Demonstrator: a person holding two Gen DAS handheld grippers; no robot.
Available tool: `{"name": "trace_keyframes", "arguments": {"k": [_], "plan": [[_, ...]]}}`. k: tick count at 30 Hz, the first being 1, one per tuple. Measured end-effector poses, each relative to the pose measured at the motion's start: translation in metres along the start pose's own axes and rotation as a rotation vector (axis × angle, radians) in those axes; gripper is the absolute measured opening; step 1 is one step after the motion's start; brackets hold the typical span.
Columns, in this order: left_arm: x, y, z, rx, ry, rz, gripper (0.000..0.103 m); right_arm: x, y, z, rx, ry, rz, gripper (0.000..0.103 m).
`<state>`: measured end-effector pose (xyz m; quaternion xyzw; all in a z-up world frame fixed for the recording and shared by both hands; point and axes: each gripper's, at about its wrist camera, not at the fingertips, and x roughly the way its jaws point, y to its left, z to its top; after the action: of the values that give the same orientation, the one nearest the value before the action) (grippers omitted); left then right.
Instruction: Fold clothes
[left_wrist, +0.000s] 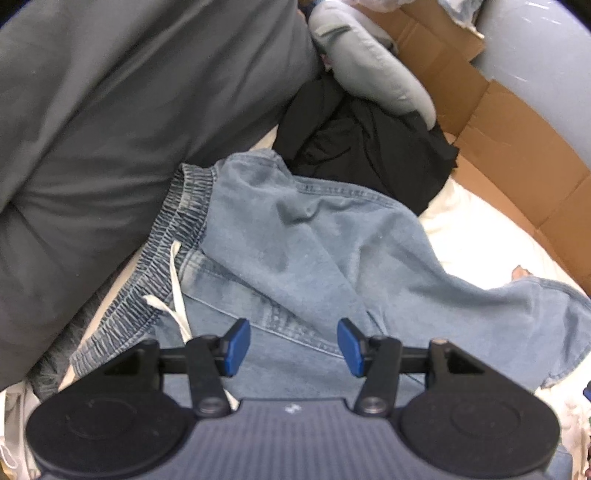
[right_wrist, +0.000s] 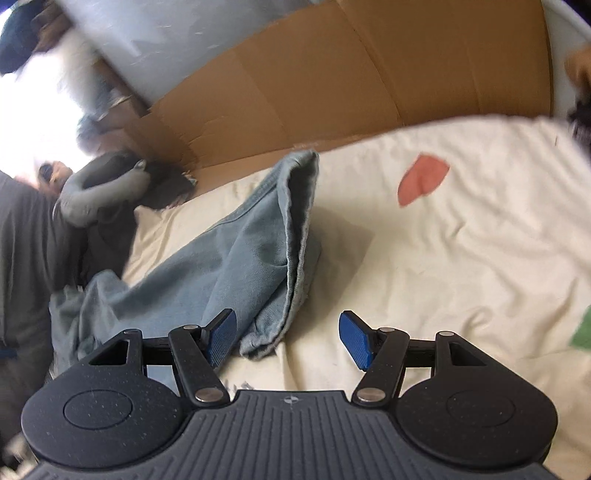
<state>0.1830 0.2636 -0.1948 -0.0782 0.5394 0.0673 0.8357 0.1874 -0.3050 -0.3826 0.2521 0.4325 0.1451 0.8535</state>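
Light blue denim pants (left_wrist: 295, 251) lie crumpled on a cream sheet (left_wrist: 480, 236), with the elastic waistband and a white drawstring (left_wrist: 177, 284) toward the left. My left gripper (left_wrist: 293, 347) hangs open just above the denim below the waistband, nothing between its blue pads. In the right wrist view a pant leg (right_wrist: 258, 251) stretches away across the sheet (right_wrist: 443, 240), its hem end near the lower middle. My right gripper (right_wrist: 286, 339) is open over that hem end; its left pad (right_wrist: 219, 338) is over the cloth, the right pad over bare sheet.
A large grey cushion (left_wrist: 110, 129) fills the left. A black garment (left_wrist: 369, 147) and a pale grey pillow (left_wrist: 369, 62) lie beyond the pants. Flattened cardboard (right_wrist: 332, 85) borders the sheet's far side. Red (right_wrist: 421, 181) and green (right_wrist: 583, 332) patches mark the sheet.
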Motion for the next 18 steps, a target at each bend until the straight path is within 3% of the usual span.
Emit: {"name": "trace_keyframes", "arguments": {"k": [9, 12, 17, 18], "plan": [[0.034, -0.01, -0.001, 0.012, 0.033, 0.008, 0.055, 0.061, 0.001, 0.0, -0.012, 0.066, -0.005, 0.065], [0.043, -0.014, -0.004, 0.014, 0.045, 0.013, 0.055, 0.068, -0.003, 0.002, -0.005, 0.075, 0.004, 0.047], [0.054, -0.022, -0.007, 0.02, 0.056, 0.017, 0.055, 0.071, -0.003, 0.011, -0.058, 0.078, 0.029, 0.004], [0.056, -0.024, -0.008, 0.023, 0.057, 0.018, 0.055, 0.07, -0.004, 0.014, -0.057, 0.078, 0.03, 0.004]]}}
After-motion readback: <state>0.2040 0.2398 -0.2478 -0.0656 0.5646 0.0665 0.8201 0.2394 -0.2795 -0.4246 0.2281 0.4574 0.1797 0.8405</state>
